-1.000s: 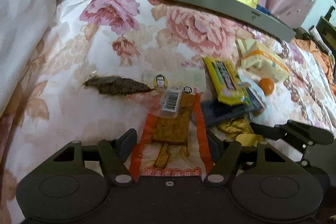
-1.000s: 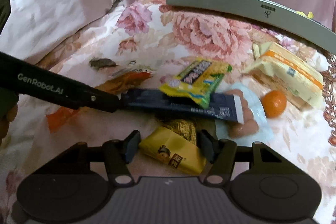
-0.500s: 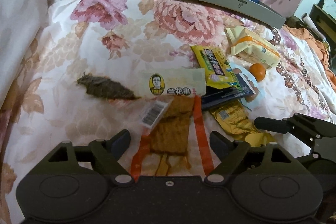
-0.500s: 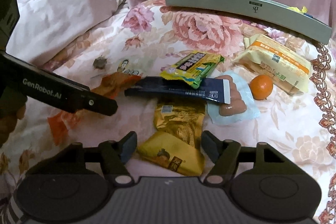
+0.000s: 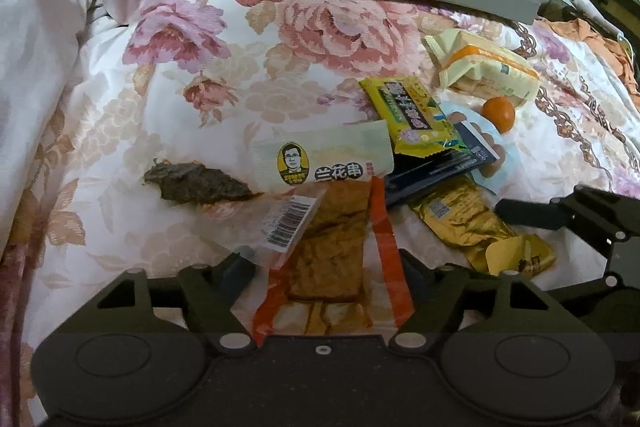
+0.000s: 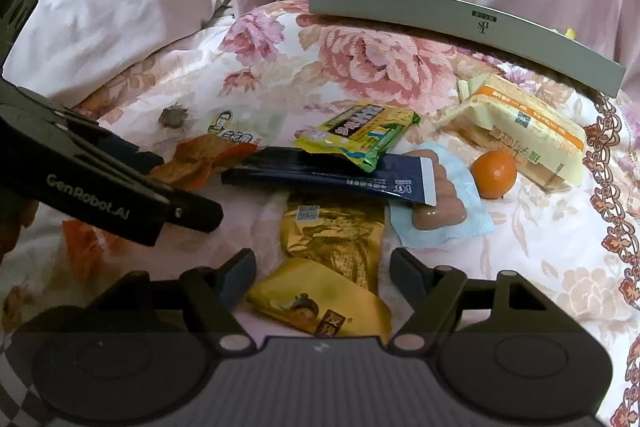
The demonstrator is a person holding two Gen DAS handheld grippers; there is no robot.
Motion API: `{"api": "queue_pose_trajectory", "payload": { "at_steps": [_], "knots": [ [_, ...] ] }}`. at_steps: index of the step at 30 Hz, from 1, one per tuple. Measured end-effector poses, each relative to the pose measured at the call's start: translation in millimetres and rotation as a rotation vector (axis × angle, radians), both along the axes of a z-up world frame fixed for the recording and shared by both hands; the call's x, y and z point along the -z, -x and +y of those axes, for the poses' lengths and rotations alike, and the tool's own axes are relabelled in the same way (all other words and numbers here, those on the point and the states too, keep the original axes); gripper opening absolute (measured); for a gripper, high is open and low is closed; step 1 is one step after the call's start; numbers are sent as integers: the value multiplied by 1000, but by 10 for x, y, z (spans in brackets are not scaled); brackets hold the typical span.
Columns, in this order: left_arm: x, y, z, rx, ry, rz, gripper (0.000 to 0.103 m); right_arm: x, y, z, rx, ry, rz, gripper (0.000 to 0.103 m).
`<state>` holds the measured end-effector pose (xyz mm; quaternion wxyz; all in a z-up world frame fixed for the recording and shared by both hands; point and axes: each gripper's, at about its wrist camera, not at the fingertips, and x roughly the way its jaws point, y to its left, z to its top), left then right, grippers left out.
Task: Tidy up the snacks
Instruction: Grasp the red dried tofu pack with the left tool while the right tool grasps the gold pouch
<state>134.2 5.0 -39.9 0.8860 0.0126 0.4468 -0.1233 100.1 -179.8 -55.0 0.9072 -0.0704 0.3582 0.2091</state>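
Note:
An orange packet of brown tofu strips [image 5: 336, 251] lies flat on the floral bedspread between the fingers of my left gripper [image 5: 326, 265]. Its jaws are closing, with the pads close to the packet's edges and not visibly pressing. My right gripper [image 6: 324, 267] stands open around the yellow end of a gold-and-yellow packet [image 6: 320, 303], with a gap on each side. Behind lie a white packet with a face logo [image 5: 324, 159], a yellow-green packet [image 6: 356, 131], a dark blue packet [image 6: 332, 175], sausages in a light blue wrap [image 6: 440, 203], a small orange fruit [image 6: 494, 173] and a pale yellow cracker pack [image 6: 520, 131].
A long grey box [image 6: 460, 23] holding bright packets sits at the back against pink bedding [image 6: 120, 7]. A dark dried scrap [image 5: 196, 183] lies left of the pile. The left gripper [image 6: 168, 187] reaches in from the left of the right wrist view.
The left jaws spread wide, then narrowed again around the orange packet, and the wrist rolled a little. The right jaws widened around the yellow packet. The left finger drew back from the dark blue packet.

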Motion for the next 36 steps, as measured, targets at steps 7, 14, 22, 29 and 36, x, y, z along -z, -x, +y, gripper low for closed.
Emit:
{"api": "queue_pose_trajectory", "payload": {
  "at_steps": [7,14,22,29,36],
  "knots": [
    [-52,32,26,-32,59,0,63,-20,53,38,-10,-5,-11,57],
    [-127,102,-34,-7,154,18,53,-36,166,129,-31,79,-84,56],
    [-116,199,-151,27,149,8,48,-76,246,129,-23,175,-153,55],
    [-118,223,-175,45,143,-6,47,-85,246,136,-24,214,-189,55],
    [-161,252,-169,57,215,-36,47,-144,299,26,14,226,-200,55]
  ]
}}
